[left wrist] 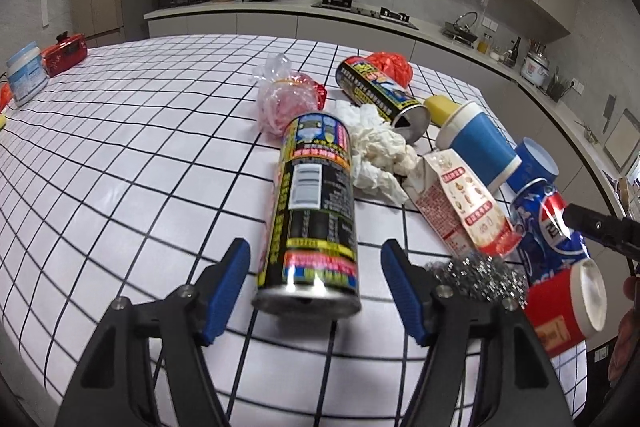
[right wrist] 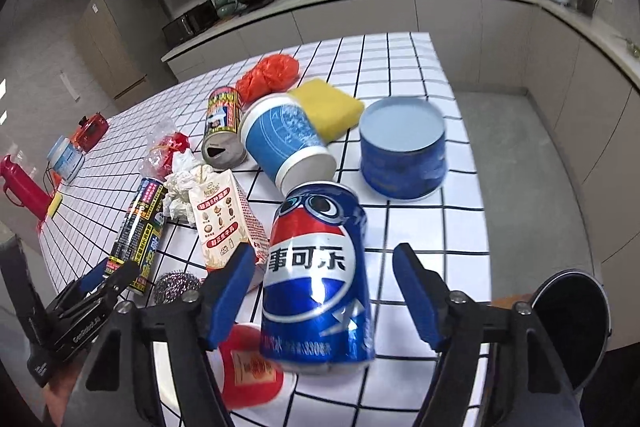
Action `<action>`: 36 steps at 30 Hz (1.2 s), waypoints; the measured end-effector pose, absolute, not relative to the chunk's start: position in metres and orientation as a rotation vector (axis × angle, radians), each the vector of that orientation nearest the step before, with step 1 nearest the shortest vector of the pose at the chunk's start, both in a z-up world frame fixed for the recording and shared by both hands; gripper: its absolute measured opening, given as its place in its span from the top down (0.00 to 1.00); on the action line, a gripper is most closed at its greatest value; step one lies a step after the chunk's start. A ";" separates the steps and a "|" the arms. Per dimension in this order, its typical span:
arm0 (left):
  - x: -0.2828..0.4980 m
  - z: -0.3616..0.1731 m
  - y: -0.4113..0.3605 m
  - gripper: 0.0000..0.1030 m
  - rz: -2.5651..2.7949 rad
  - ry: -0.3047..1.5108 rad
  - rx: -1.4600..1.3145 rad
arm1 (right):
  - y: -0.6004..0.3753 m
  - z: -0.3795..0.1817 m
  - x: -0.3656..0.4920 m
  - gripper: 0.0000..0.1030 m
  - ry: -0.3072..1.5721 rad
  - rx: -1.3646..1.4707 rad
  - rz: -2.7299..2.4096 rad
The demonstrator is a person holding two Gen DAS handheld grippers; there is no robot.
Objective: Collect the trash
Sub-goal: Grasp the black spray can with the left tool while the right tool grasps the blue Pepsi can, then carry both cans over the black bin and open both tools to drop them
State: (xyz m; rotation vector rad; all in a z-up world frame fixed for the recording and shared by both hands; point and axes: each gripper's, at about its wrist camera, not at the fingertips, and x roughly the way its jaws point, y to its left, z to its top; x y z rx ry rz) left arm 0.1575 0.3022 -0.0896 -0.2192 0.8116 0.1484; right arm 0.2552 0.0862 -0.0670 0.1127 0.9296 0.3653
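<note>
Blue pads of the left gripper (left wrist: 314,291) flank the black can (left wrist: 312,211), lying at 12 o'clock from the claw on the checked table (left wrist: 120,147). Gaps show on both sides: jaws part-open, grasping nothing. The right gripper (right wrist: 324,297) likewise brackets the blue soda can (right wrist: 320,279), its left pad near the wall, its right pad clear; no grip is evident. Judgement: each claw should centre on its can's middle before closing, squarely across the round wall, or the can may roll away. A red cup (right wrist: 250,367) lies at 7 o'clock of the soda can, a steel scourer (right wrist: 176,287) at 9 o'clock.
</note>
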 end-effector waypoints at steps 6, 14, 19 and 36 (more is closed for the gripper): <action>0.171 -0.094 0.307 0.39 0.132 0.833 -0.226 | 0.093 -0.077 0.266 0.33 0.965 0.117 0.363; 0.170 -0.098 0.306 0.48 0.113 0.841 -0.215 | 0.096 -0.091 0.271 0.41 1.003 0.114 0.375; 0.161 -0.088 0.304 0.48 0.128 0.797 -0.206 | 0.093 -0.087 0.269 0.41 0.982 0.110 0.377; 0.133 -0.064 0.281 0.48 0.138 0.741 -0.195 | 0.066 -0.065 0.245 0.41 0.919 0.115 0.375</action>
